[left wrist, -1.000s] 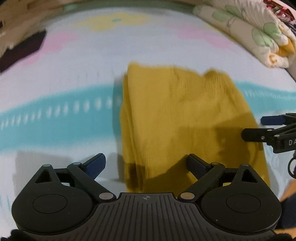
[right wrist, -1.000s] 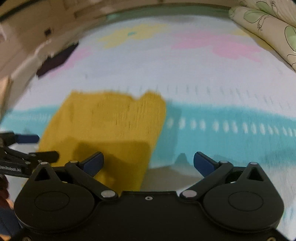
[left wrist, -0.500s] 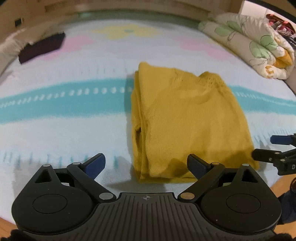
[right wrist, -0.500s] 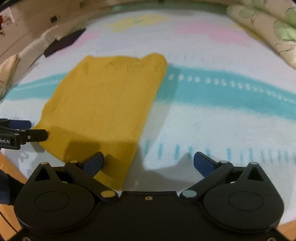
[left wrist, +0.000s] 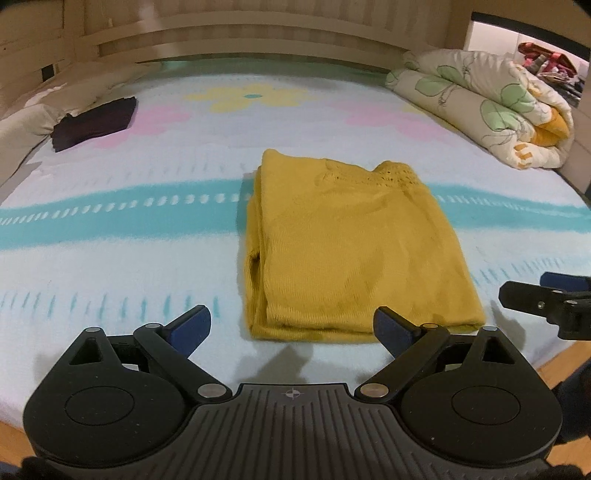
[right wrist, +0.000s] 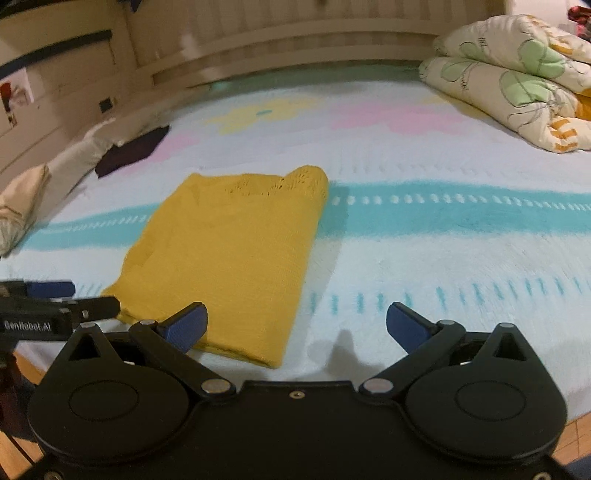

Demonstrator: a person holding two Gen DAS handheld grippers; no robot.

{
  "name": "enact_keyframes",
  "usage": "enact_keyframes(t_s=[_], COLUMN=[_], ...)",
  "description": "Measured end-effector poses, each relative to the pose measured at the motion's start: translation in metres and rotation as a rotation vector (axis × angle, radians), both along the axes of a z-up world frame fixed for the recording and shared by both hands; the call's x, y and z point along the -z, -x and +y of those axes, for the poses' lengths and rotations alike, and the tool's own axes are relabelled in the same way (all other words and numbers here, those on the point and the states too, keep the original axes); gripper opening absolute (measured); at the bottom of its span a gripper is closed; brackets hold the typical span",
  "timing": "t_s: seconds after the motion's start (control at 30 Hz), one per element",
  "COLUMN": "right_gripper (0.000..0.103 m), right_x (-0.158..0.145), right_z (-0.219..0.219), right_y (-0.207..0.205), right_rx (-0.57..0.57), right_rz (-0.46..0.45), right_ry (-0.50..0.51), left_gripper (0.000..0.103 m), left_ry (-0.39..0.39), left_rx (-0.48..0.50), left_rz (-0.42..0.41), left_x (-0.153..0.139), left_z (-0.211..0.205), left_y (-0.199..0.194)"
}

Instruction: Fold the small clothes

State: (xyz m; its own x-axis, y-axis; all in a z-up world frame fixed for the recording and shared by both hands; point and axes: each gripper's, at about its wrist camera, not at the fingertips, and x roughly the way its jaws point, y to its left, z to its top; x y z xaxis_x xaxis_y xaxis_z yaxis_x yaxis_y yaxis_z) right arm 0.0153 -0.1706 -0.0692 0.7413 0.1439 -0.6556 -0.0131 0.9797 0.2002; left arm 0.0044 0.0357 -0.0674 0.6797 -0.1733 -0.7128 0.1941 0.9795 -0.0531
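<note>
A mustard-yellow knit garment [left wrist: 354, 243] lies folded into a flat rectangle on the bed, its layered fold edge on the left and its knit collar at the far end. In the right wrist view the same garment [right wrist: 229, 254] sits left of centre. My left gripper [left wrist: 293, 326] is open and empty, held back just short of the garment's near edge. My right gripper [right wrist: 295, 326] is open and empty too, its left pad over the garment's near right corner. Each gripper shows in the other's view: the right gripper [left wrist: 543, 295] at the right edge, the left gripper [right wrist: 55, 299] at the left edge.
The bed sheet [left wrist: 110, 229] is pale with a teal band and pastel flowers. A dark folded cloth [left wrist: 94, 122] lies at the far left near a beige pillow [right wrist: 22, 203]. A rolled floral quilt [left wrist: 491, 110] sits far right. A wooden headboard [left wrist: 240, 33] runs behind. Floor shows past the bed's near edge [left wrist: 561, 354].
Both grippers have pulled back and up from the garment, so more of the bed and headboard shows. The garment lies still in its folded shape. Both grippers stay open.
</note>
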Motion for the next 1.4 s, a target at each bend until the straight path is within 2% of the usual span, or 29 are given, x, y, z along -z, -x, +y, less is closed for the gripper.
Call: enact_keyframes(t_s=[0.27, 0.5, 0.73, 0.9, 1.0, 1.07, 1.17, 1.27, 1.4], right_gripper=[0.103, 0.103, 0.103, 0.103, 0.103, 0.103, 0.102, 0.102, 0.102], right_x=[0.005, -0.001, -0.007, -0.007, -0.007, -0.006, -0.006, -0.007, -0.003], right_z=[0.007, 0.015, 0.02, 0.021, 0.022, 0.023, 0.028, 0.034, 0.033], right_y=[0.004, 0.006, 0.006, 0.003, 0.0, -0.001, 0.0, 0.001, -0.002], right_rx=[0.022, 0.02, 0.064, 0.146, 0.158, 0.167, 0.175, 0.164, 0.13], right_rz=[0.006, -0.049, -0.086, -0.047, -0.023, -0.007, 0.003, -0.007, 0.031], right_ry=[0.014, 0.038, 0.095, 0.138, 0.147, 0.162, 0.212, 0.261, 0.218], left_gripper=[0.095, 0.094, 0.094, 0.094, 0.093, 0.089, 0.089, 0.088, 0.087], left_ry=[-0.041, -0.08, -0.062, -0.083, -0.081, -0.092, -0.123, -0.107, -0.093], left_rx=[-0.069, -0.181, -0.185, -0.19, -0.182, -0.192, -0.215, -0.203, -0.2], left_rz=[-0.013, -0.027, -0.072, -0.056, -0.041, -0.029, -0.011, 0.019, 0.064], left_x=[0.0, -0.005, -0.013, -0.011, -0.009, -0.007, -0.004, -0.001, 0.004], left_z=[-0.004, -0.004, -0.001, -0.005, -0.008, -0.01, -0.013, -0.012, -0.011], left_y=[0.008, 0.01, 0.014, 0.015, 0.015, 0.016, 0.017, 0.016, 0.013])
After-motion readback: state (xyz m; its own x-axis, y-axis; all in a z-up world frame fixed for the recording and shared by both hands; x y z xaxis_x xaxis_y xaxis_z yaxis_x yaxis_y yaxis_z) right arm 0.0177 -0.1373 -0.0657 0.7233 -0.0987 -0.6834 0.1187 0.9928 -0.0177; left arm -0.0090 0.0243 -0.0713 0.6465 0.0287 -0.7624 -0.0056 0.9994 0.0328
